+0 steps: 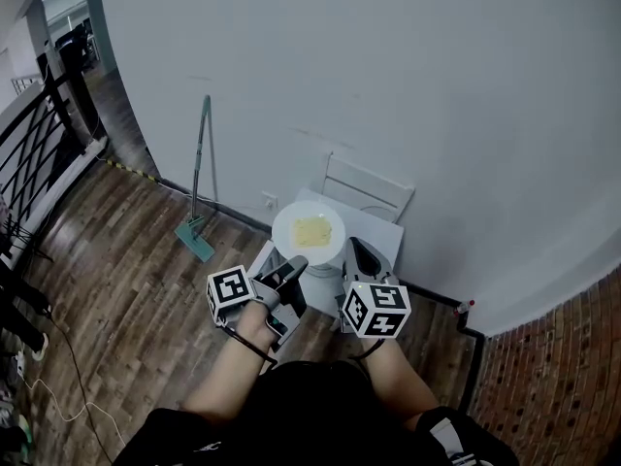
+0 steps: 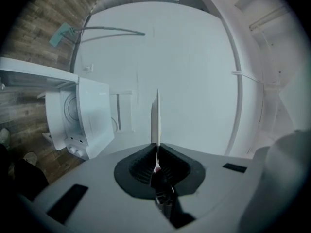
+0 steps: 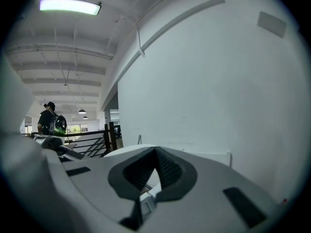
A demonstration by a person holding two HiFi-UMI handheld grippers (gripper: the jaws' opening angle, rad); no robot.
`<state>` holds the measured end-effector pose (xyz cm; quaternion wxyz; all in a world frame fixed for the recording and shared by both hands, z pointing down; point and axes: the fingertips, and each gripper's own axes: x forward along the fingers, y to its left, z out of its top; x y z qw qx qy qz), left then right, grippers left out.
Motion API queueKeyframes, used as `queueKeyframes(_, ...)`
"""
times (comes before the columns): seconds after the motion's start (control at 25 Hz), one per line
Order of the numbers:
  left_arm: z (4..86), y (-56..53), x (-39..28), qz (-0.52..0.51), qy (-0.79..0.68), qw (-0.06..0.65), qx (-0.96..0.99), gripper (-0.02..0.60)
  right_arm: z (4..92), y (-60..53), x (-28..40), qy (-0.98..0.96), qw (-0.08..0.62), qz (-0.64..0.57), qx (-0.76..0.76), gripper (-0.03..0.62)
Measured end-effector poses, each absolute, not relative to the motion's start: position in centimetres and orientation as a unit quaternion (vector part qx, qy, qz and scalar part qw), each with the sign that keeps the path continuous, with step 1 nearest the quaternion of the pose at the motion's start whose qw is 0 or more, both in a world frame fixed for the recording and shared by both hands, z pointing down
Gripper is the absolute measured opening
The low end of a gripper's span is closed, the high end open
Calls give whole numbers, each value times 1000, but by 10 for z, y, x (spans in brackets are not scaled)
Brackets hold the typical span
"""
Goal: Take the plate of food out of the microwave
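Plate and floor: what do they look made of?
Plate: plain white, smooth, with a thin stiff rim. Probably glazed ceramic, though melamine can't be ruled out. Floor: brown planks with visible seams and grain, so wood or wood-look laminate.

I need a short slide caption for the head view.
The plate of yellow food, held by the left hand-held gripper and right hand-held gripper over the white microwave.

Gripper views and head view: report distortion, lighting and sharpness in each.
Left gripper view: strong fisheye, dark corners, plate edge-on and sharp. Right gripper view: same fisheye, ceiling lamp blown out white. Head view: milder bending, even light, no blur.
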<state>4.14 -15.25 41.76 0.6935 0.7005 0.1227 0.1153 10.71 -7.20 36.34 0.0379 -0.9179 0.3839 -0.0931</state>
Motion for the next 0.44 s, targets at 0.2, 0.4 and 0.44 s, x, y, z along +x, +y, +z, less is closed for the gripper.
queueKeyframes(0.2,431,-155,35,118,121,720,673,14,371,-78,99,387,33,-96,-916,12)
queueKeyframes(0.4,438,-159,33,121,108,721,673,14,380,-80,100,390,31,-105,-914,12)
queueKeyframes(0.44,437,-159,34,119,111,720,674,14,381,-80,101,390,31,-106,-914,13)
